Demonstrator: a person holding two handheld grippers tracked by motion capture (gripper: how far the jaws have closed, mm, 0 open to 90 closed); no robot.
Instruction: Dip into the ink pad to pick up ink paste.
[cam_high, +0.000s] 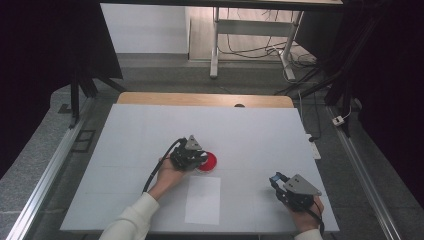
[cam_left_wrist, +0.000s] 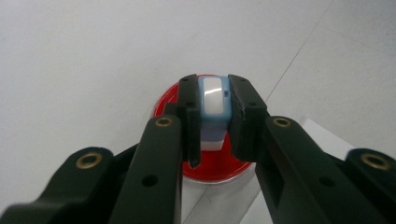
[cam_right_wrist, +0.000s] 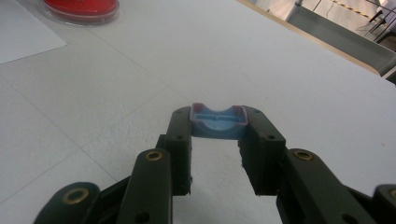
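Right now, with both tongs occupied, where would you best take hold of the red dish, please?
Grip the red dish across its low clear rim, coming straight down from above. It lies flat and shallow on the table, so only the rim gives purchase; the left tongs hover over it holding a blue-and-white piece.

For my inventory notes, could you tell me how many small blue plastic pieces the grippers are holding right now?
2. One blue-and-white stamp body is clamped in the left gripper above the red ink pad; one blue cap is clamped in the right gripper, held over the white table.
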